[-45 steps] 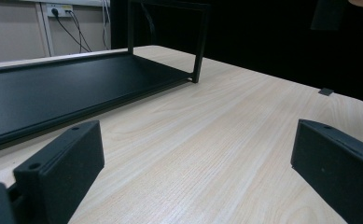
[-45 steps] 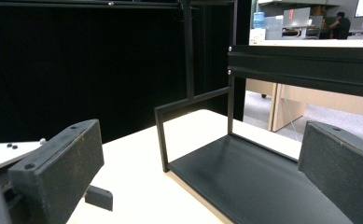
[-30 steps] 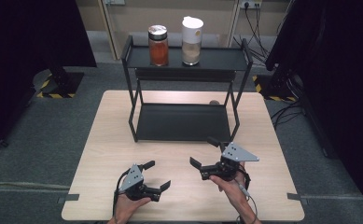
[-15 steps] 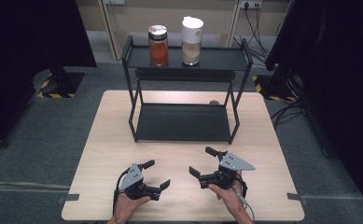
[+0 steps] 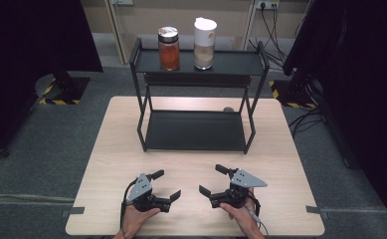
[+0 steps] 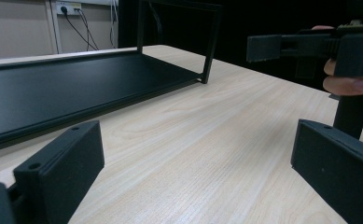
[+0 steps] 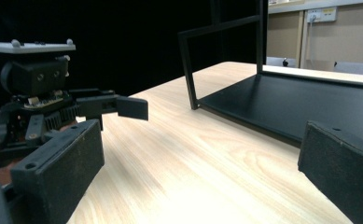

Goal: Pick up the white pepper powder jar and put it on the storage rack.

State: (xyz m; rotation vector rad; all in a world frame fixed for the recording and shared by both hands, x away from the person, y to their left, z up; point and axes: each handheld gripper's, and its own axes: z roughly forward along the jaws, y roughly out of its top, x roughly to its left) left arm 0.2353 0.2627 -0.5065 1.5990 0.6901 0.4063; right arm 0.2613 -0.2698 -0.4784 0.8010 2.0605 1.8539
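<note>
while both matte black grippers, left gripper (image 5: 167, 185) and right gripper (image 5: 212, 180), gape empty near the tabletop's (image 5: 111, 149) front edge, the metal rack (image 5: 195, 130) stands probably centred beyond.

Even overhead light; glare on table (image 7: 170, 154); dark surrounds; near tool jaws blurred.
</note>
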